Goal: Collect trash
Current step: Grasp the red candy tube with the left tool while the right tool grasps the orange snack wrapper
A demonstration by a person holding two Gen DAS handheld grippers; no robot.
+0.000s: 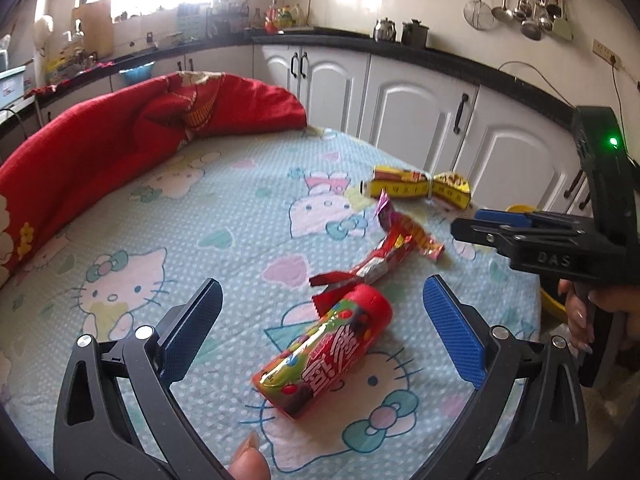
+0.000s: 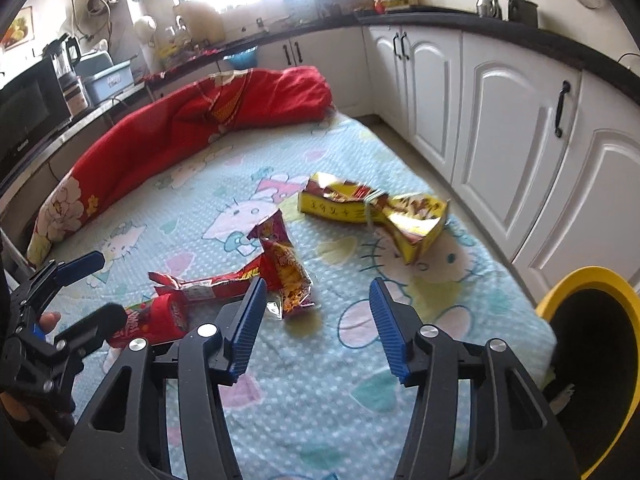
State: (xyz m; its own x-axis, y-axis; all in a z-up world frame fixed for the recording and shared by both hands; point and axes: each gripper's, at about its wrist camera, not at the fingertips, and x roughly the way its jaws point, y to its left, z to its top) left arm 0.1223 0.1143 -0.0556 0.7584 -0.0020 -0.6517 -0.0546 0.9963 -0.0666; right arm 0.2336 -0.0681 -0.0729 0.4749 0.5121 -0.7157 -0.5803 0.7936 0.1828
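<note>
"DAS" is embossed on the right tongs [image 1: 486,226].

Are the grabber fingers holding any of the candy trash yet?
No. The left gripper and right gripper are both open over the bed, holding nothing.

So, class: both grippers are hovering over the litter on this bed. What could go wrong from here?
1. The red cylindrical candy tube lies on its side between the open left gripper fingers; a nudge might roll it away.
2. The crinkled red snack wrapper and long red wrapper overlap, so the open right gripper may snag both.
3. The yellow-rimmed bin stands off the bed's edge; a dropped piece could miss it.
</note>
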